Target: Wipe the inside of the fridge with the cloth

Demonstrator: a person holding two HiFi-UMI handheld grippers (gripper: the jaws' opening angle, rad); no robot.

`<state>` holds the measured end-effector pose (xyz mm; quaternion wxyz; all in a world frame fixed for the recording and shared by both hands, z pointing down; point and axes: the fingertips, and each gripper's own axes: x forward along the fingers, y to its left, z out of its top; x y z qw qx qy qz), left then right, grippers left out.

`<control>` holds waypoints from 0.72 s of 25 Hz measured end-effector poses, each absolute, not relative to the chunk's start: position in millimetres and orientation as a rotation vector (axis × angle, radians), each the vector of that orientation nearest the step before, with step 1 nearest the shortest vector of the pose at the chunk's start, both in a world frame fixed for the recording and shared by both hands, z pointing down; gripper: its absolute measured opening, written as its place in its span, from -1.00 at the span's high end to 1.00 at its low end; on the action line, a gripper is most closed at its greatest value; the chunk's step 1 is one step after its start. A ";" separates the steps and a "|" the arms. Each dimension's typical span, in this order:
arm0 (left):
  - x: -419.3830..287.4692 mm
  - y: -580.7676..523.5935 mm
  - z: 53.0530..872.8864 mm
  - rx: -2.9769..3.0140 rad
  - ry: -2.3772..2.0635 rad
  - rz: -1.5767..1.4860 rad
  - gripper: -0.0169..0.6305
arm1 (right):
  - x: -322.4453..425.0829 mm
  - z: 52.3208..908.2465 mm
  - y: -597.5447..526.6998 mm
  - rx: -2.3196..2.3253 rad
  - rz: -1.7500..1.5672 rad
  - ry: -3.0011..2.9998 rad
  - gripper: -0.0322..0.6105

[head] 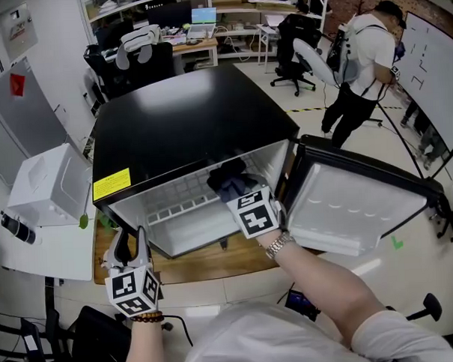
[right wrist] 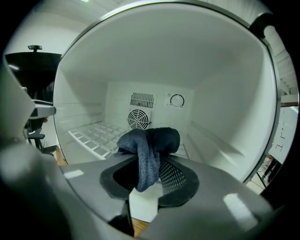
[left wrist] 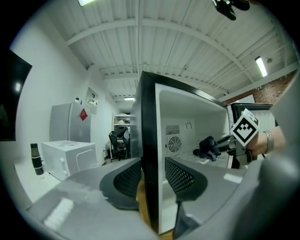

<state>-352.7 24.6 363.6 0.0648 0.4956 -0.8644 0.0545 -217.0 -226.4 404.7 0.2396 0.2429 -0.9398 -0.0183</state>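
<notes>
Little looks finished: the right gripper (right wrist: 150, 165) has its fingers clenched on the cloth (right wrist: 151, 139) inside the fridge (head: 186, 118), at the cavity's two o'clock. The left gripper (left wrist: 152, 174) clamps the nine o'clock wall. Most surfaces probably await wiping.

- Wooden board (head: 208, 263): the black fridge (head: 186, 118) stands directly on it, and a bare strip of wood shows along the front
- White table (head: 42, 259), just left of the board: carries a white appliance (head: 50, 184) and, near it, an upright dark bottle (head: 17, 228)
- Inside the fridge: white wire rack (head: 182, 205)
</notes>
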 end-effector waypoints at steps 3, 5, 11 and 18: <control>-353.1 24.6 364.7 1.491 -2.609 0.161 0.48 | -211.4 404.6 -232.1 0.691 -0.048 -2.565 0.58; -354.2 24.7 364.7 1.489 -2.610 0.161 0.48 | -209.1 405.0 -234.8 0.705 -0.044 -2.560 0.58; -354.6 22.5 365.5 1.494 -2.609 0.154 0.48 | -198.7 405.5 -243.2 0.753 -0.034 -2.552 0.58; -356.8 27.6 366.5 1.483 -2.615 0.149 0.48 | -192.1 406.6 -246.9 0.782 -0.022 -2.545 0.58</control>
